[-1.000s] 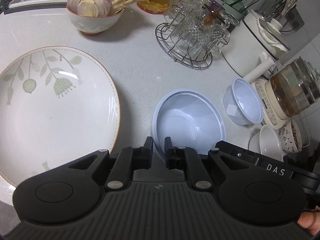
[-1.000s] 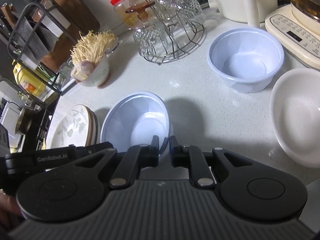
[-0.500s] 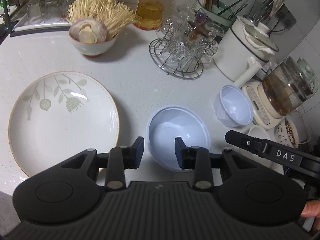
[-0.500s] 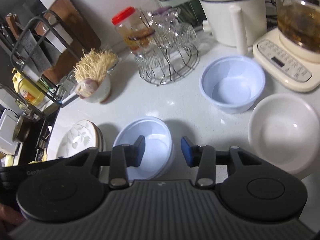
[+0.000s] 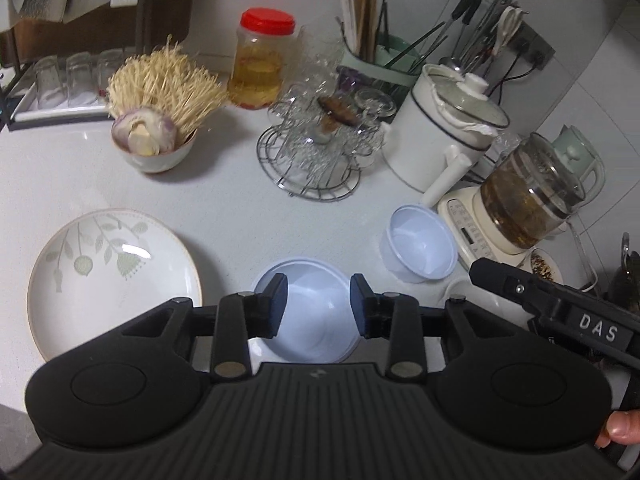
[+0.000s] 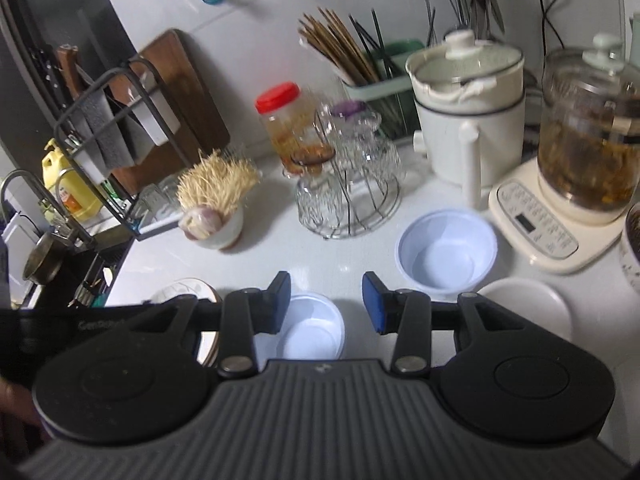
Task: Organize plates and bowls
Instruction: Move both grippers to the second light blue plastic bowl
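A pale blue plastic bowl sits on the white counter; it also shows in the right wrist view. My left gripper is open and empty, above the bowl. My right gripper is open and empty, above the bowl's right side. A leaf-patterned plate lies left of the bowl; its edge shows in the right wrist view. A second, deeper blue bowl stands to the right, seen in the right wrist view. A white bowl sits at the right.
At the back stand a bowl of enoki mushrooms and onion, a wire glass rack, a red-lidded jar, a white pot and a glass kettle on its base. A sink and rack lie left.
Both grippers opened, letting go of the pale blue bowl's rim, and pulled back and up from it. The bowl rests on the counter.
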`<state>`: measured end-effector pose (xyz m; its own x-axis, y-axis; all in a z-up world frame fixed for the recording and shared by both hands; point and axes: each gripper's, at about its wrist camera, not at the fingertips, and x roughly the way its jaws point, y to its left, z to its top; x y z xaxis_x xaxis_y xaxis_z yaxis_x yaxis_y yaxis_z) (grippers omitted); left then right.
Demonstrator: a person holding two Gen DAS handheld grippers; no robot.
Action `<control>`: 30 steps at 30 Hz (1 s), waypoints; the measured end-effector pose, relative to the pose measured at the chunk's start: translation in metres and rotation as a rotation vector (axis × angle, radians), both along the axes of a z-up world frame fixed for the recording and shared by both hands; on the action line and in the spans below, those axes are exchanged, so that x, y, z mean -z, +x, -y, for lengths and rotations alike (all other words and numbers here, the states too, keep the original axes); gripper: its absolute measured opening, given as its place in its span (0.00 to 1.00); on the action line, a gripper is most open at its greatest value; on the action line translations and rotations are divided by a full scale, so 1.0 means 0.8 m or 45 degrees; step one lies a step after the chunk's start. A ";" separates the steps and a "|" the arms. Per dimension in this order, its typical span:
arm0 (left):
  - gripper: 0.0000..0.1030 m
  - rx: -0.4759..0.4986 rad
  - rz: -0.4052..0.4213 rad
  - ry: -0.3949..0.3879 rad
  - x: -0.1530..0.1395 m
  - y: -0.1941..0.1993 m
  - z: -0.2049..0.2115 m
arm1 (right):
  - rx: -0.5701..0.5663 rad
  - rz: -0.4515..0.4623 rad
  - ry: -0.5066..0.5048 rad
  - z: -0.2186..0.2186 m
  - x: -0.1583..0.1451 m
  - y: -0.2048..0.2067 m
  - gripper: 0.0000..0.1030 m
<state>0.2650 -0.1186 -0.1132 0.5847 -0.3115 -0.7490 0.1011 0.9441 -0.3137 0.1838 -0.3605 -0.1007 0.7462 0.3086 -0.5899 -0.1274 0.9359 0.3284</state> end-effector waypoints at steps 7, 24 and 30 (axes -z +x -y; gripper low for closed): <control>0.39 0.021 0.027 -0.005 -0.022 0.000 0.016 | 0.026 0.086 -0.086 0.004 -0.026 -0.031 0.42; 0.40 0.232 0.060 -0.064 -0.042 -0.006 0.037 | 0.224 0.101 -0.121 0.010 -0.039 -0.070 0.42; 0.40 0.353 0.038 -0.072 -0.036 0.009 0.037 | 0.349 0.096 -0.122 0.009 -0.041 -0.074 0.42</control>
<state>0.2719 -0.1484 -0.0845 0.4931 -0.5032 -0.7097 0.3630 0.8603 -0.3579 0.1243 -0.3673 -0.0677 0.8368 0.0354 -0.5464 0.1135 0.9650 0.2364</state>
